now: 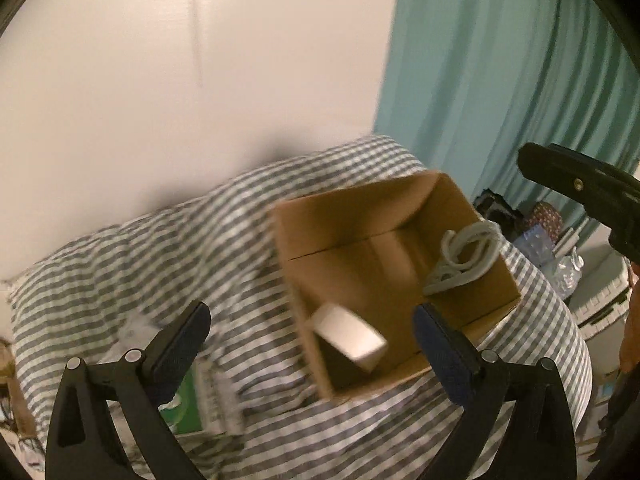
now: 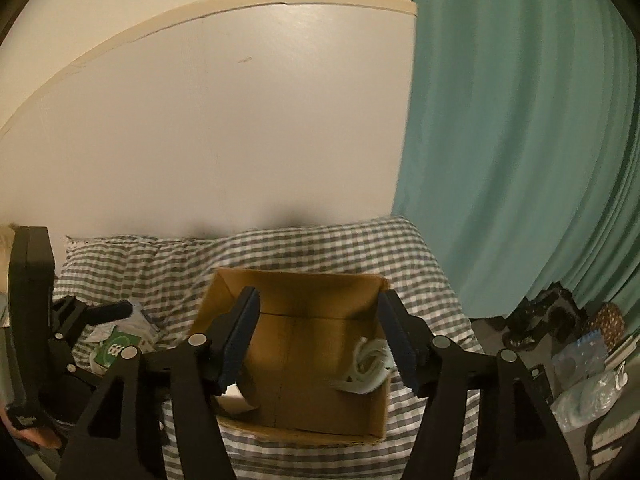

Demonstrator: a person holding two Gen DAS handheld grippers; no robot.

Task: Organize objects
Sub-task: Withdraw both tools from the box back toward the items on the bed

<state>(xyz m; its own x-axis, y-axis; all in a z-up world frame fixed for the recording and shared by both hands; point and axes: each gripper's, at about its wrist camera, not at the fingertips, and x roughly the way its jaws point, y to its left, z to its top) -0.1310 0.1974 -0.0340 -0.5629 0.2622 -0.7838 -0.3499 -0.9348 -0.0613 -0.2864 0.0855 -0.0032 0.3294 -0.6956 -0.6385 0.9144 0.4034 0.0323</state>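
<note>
Left wrist view: my left gripper (image 1: 310, 330) gapes empty over the cardboard box (image 1: 344, 240) on the checked bedding (image 1: 120, 264) — white block (image 1: 348, 338) at 6 o'clock inside, coiled cable (image 1: 468, 256) at 2. My right gripper (image 2: 318, 336) likewise hangs spread, holding nothing.

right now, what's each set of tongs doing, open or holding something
Left tongs: open, holding nothing, above the cardboard box.
Right tongs: open, holding nothing.
</note>
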